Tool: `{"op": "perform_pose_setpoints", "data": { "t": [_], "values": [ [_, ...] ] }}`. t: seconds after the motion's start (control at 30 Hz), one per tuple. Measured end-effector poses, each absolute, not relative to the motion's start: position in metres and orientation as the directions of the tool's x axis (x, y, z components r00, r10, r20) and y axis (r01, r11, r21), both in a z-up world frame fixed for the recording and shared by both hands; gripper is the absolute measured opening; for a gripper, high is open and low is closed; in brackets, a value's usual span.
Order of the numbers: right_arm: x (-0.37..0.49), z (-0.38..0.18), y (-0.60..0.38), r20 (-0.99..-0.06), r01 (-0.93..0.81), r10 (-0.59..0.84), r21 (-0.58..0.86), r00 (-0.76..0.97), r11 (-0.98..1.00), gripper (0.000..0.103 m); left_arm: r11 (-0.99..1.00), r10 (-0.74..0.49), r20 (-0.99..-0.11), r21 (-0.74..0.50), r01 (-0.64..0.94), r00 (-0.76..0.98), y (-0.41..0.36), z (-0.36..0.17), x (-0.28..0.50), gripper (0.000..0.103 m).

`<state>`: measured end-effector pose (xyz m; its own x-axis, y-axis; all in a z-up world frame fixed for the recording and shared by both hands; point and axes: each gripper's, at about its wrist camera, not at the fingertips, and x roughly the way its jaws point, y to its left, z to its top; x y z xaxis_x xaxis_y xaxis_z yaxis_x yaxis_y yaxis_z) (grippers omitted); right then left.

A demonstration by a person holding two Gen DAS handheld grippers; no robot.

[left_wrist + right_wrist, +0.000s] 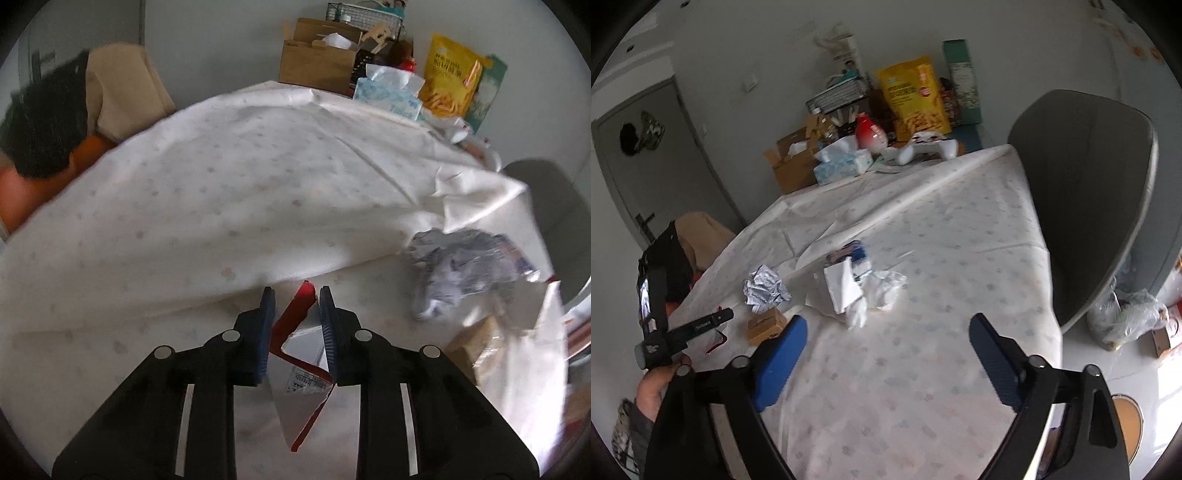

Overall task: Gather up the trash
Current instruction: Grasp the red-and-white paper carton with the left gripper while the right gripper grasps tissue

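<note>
In the left wrist view my left gripper (295, 295) is shut on a torn red-and-white wrapper (304, 350) that lies on the pale dotted tablecloth (221, 184). Crumpled silver foil (461, 269) and a small brown box (476, 350) lie to its right. The right wrist view shows my right gripper (888, 319) open over the cloth with nothing between its fingers. Just beyond it lies a heap of crumpled white tissue and paper (857, 291) with a blue packet (855, 251) behind. The foil (764, 288) and brown box (766, 325) sit further left.
A grey chair (1089, 203) stands close along the table's right side. A tissue box (842, 166), a yellow snack bag (916, 99), a cardboard box (790, 162) and a white controller (927, 147) crowd the far end. A plastic bag (1123, 317) lies on the floor.
</note>
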<state>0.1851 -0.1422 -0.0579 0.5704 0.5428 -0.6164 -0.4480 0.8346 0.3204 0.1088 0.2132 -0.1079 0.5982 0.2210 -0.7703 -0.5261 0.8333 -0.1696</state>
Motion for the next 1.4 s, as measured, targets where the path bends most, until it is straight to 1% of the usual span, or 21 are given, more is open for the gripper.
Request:
{"op": "perform_pose_setpoints", "data": {
  "t": [0.07,0.2,0.27,0.43,0.5,0.53,0.57,0.6,0.67,0.77,1.07,1.17,1.27,1.33,1.4],
  "values": [
    [0.189,-0.057,-0.129,-0.621,-0.470,0.545,0.301,0.564,0.830,0.070,0.826,0.236,-0.760,-0.171,-0.537,0.605,0.213,-0.104,0.103,0.023],
    [0.201,-0.058,-0.103,-0.635,-0.505,0.555,0.284,0.538,0.815,0.064,0.818,0.227,-0.732,-0.214,-0.534,0.642,0.215,-0.094,0.090,0.023],
    [0.208,-0.061,-0.087,-0.655,-0.518,0.550,0.271,0.518,0.811,0.059,0.818,0.223,-0.719,-0.229,-0.528,0.658,0.215,-0.089,0.084,0.023],
    [0.219,-0.073,-0.051,-0.699,-0.537,0.515,0.219,0.496,0.815,0.056,0.811,0.221,-0.696,-0.258,-0.525,0.683,0.219,-0.080,0.072,0.023],
    [0.222,-0.078,-0.043,-0.713,-0.537,0.497,0.200,0.494,0.820,0.050,0.809,0.218,-0.694,-0.265,-0.525,0.686,0.221,-0.081,0.070,0.023],
    [0.222,-0.080,-0.038,-0.720,-0.539,0.487,0.186,0.495,0.822,0.044,0.808,0.216,-0.694,-0.268,-0.525,0.687,0.222,-0.081,0.069,0.023],
    [0.223,-0.082,-0.036,-0.726,-0.541,0.478,0.173,0.495,0.823,0.032,0.807,0.215,-0.694,-0.270,-0.525,0.687,0.222,-0.082,0.068,0.023],
    [0.223,-0.083,-0.034,-0.730,-0.544,0.472,0.162,0.495,0.823,0.025,0.806,0.213,-0.696,-0.271,-0.526,0.685,0.223,-0.083,0.068,0.023],
    [0.219,-0.081,-0.033,-0.719,-0.557,0.477,0.151,0.505,0.817,0.020,0.806,0.210,-0.697,-0.273,-0.525,0.686,0.224,-0.084,0.067,0.023],
    [0.206,-0.071,-0.036,-0.691,-0.582,0.506,0.150,0.516,0.799,0.018,0.798,0.211,-0.694,-0.284,-0.531,0.688,0.227,-0.084,0.063,0.023],
    [0.167,-0.036,-0.063,-0.613,-0.622,0.607,0.230,0.505,0.749,0.018,0.808,0.186,-0.649,-0.326,-0.491,0.738,0.217,-0.068,0.051,0.023],
    [0.159,-0.030,-0.079,-0.590,-0.622,0.650,0.295,0.479,0.725,0.018,0.815,0.181,-0.632,-0.333,-0.475,0.753,0.211,-0.060,0.048,0.023],
    [0.159,-0.031,-0.100,-0.561,-0.598,0.713,0.419,0.421,0.683,0.018,0.823,0.167,-0.617,-0.343,-0.453,0.769,0.204,-0.053,0.045,0.023],
    [0.158,-0.037,-0.108,-0.560,-0.585,0.728,0.458,0.395,0.669,0.018,0.831,0.153,-0.611,-0.346,-0.435,0.777,0.197,-0.050,0.046,0.023],
    [0.159,-0.050,-0.116,-0.586,-0.562,0.714,0.466,0.383,0.683,0.018,0.840,0.140,-0.609,-0.344,-0.419,0.781,0.190,-0.048,0.047,0.023]
  ]
}}
